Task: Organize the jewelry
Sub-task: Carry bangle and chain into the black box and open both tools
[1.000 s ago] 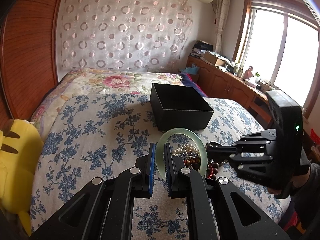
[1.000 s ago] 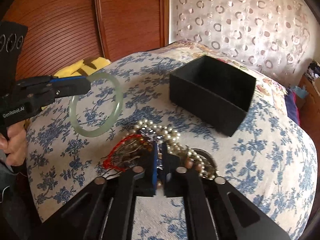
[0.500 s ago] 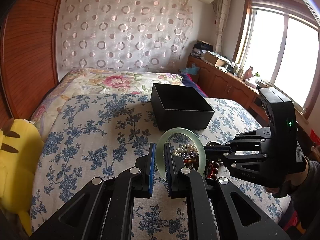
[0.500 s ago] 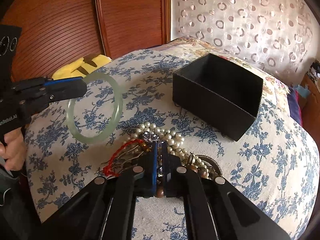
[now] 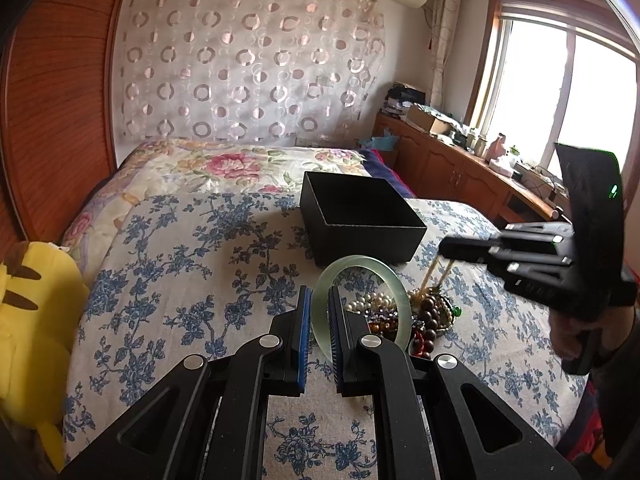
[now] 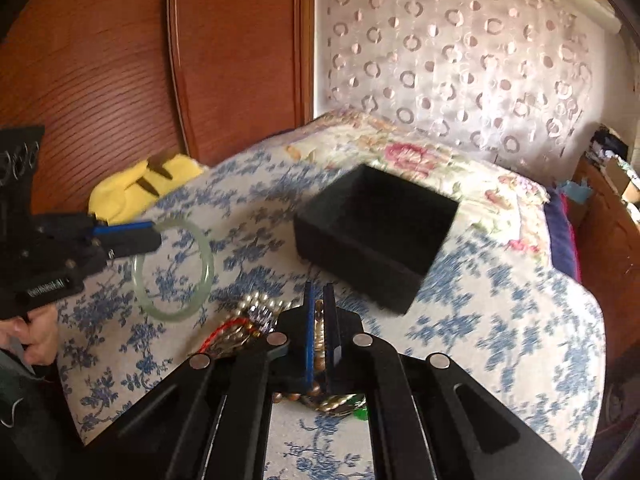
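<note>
My left gripper [image 5: 319, 296] is shut on a pale green bangle [image 5: 360, 260], held upright above the blue-flowered bedspread [image 5: 180, 280]. The right wrist view shows the same left gripper [image 6: 154, 236] and bangle [image 6: 172, 314] at the left. Behind the bangle lies a pile of jewelry [image 5: 400, 312] with pearls, dark beads and a red cord. My right gripper [image 5: 444, 248] is shut on a tan bead strand [image 5: 434, 276] that hangs in two lines down to the pile. Between its pads the strand [image 6: 319, 336] shows in the right gripper [image 6: 319, 292]. An open black box [image 5: 360, 236] stands just beyond.
A yellow plush toy [image 5: 28, 312] lies at the bed's left edge by the wooden headboard [image 5: 52, 100]. A cluttered wooden sideboard [image 5: 460, 168] runs under the window on the right. A person's hand [image 6: 36, 340] holds the left gripper's handle.
The right gripper closed on the bead strand in the pile and rose, drawing the strand up. The left gripper and bangle stayed where they were.
</note>
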Tool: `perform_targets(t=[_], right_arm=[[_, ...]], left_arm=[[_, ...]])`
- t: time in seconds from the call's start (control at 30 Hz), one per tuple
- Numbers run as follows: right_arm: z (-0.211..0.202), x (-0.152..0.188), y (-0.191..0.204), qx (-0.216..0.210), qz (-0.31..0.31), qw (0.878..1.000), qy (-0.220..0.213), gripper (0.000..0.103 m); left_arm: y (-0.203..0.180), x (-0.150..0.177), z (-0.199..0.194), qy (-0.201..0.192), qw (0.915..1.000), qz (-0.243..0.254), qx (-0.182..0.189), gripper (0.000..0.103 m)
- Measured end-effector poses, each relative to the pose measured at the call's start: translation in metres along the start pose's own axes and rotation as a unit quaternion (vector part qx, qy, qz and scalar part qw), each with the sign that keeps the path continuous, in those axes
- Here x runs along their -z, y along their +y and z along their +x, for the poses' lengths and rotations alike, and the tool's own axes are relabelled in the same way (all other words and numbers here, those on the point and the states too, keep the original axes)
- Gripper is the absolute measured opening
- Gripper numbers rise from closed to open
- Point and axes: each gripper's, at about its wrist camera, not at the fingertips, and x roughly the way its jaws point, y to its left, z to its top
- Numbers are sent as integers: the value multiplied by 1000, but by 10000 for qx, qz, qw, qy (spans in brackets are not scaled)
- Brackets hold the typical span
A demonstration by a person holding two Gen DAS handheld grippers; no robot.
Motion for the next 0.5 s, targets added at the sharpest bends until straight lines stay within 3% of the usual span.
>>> perform_targets(t=[0.5], right_arm=[[-75,-63,-20,366,-121,9949,-933,4]], left_arm=[[-10,-35,-3,-280,9994,183,26,8]])
